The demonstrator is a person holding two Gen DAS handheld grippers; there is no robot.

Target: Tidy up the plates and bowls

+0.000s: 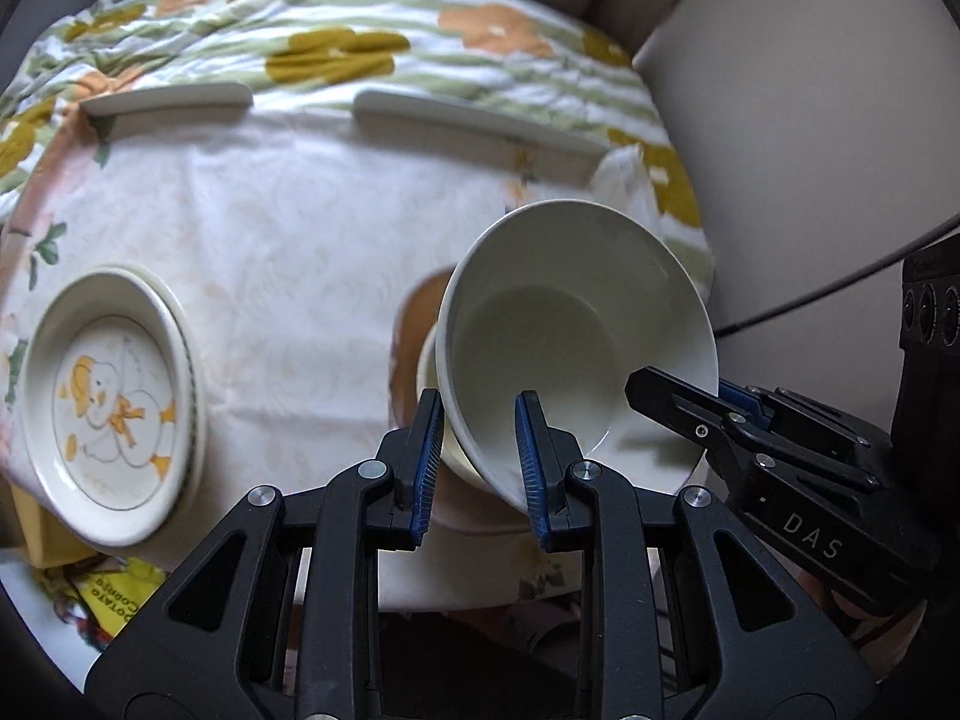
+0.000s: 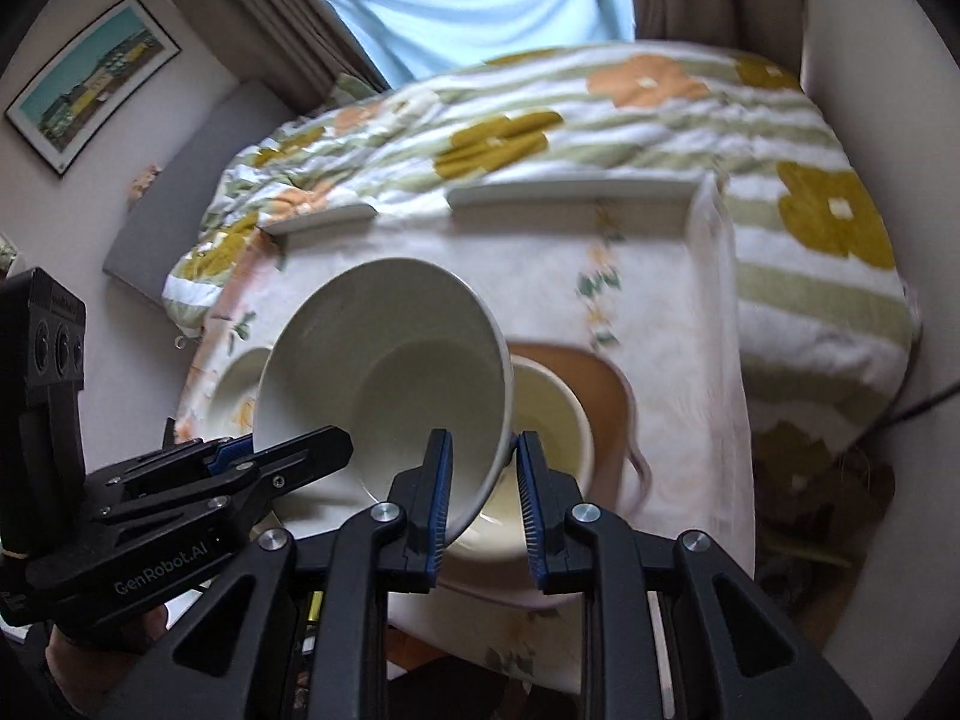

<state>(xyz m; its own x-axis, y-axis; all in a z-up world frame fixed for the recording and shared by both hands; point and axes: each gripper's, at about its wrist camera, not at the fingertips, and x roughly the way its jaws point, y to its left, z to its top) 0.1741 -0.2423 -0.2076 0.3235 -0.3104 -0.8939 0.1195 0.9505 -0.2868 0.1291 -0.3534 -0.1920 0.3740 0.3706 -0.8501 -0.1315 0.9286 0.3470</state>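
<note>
A white bowl point(image 1: 570, 324) point(image 2: 384, 378) is tilted above the tray table, held from both sides. My left gripper point(image 1: 480, 468) has its jaws around the bowl's near-left rim. My right gripper point(image 2: 480, 489) has its jaws around the bowl's near-right rim; it also shows in the left wrist view point(image 1: 708, 402). Under the bowl sits a cream cup-like bowl point(image 2: 552, 420) on a brown plate point(image 2: 594, 384). A stack of duck-pattern plates point(image 1: 114, 402) lies at the table's left.
The tray table point(image 1: 288, 240) has a pale floral cloth and raised back rails point(image 1: 168, 99). A flowered quilt point(image 2: 600, 114) lies behind it. A yellow packet point(image 1: 114, 588) lies below the front left edge. A wall and a black cable point(image 1: 840, 288) are at right.
</note>
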